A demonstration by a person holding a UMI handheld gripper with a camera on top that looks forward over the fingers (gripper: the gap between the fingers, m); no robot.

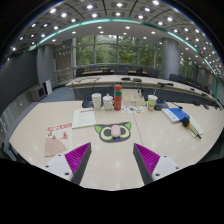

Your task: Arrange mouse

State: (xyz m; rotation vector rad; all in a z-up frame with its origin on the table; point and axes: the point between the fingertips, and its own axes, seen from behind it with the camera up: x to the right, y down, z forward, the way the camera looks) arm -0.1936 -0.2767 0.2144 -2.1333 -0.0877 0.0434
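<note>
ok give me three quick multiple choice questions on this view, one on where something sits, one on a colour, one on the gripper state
1. Where does the mouse pad lie?
A. on the table just ahead of the fingers
B. between the fingers
C. on a chair

2. What colour are the finger pads?
A. green
B. magenta
C. yellow

3. How does the gripper stand?
A. shut on a bottle
B. shut on a cup
C. open, holding nothing

Answers:
1 A, the dark pad with green marks lies flat on the table beyond the fingertips.
2 B, both inner faces show magenta.
3 C, a wide gap of bare table shows between the fingers.
</note>
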